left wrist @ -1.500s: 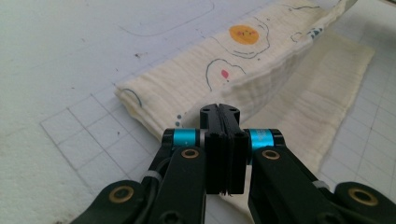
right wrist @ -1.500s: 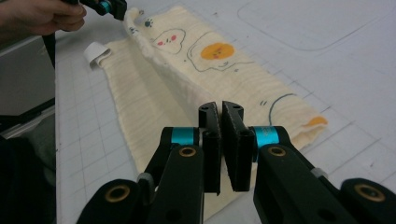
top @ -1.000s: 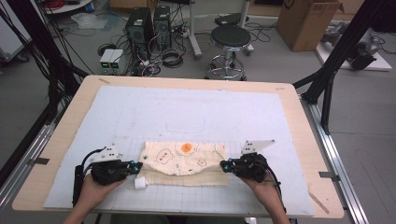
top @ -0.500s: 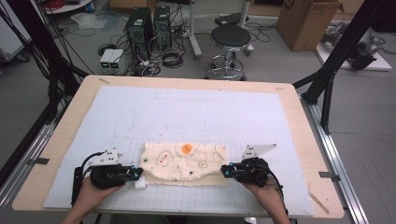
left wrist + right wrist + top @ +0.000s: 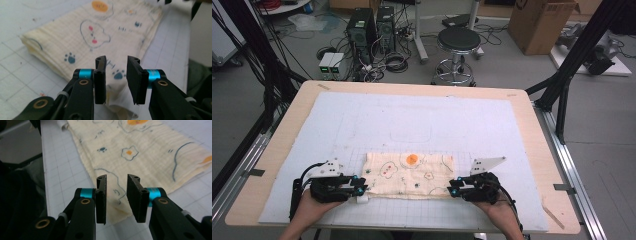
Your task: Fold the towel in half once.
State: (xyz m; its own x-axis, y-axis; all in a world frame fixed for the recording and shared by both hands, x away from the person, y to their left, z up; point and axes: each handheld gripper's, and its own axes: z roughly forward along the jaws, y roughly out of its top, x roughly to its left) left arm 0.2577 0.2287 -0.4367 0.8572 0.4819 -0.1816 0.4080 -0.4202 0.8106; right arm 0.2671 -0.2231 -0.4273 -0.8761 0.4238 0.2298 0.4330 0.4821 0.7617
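A cream folded cloth [image 5: 412,175] printed with small drawings and an orange spot lies flat on the white grid mat [image 5: 412,120]. My left gripper [image 5: 361,192] rests at the cloth's near left corner. Its jaws have just been opening and stand apart [image 5: 116,63] over the cloth [image 5: 100,32], with the pads off it. My right gripper [image 5: 452,191] is at the near right corner. Its jaws have also just been opening and are parted [image 5: 116,182] just above the cloth's edge [image 5: 140,150], gripping nothing. A hand holds each gripper from the table's near side.
The mat covers most of a wooden table [image 5: 277,150]. Bare mat stretches beyond the cloth toward the far edge. A stool [image 5: 457,42], computer towers [image 5: 369,30] and cables stand on the floor behind. Black frame posts [image 5: 572,70] flank the table.
Both grippers stay at the cloth's near corners, barely shifted. The cloth's near edge now lies flatter and squarer on the mat than a second ago.
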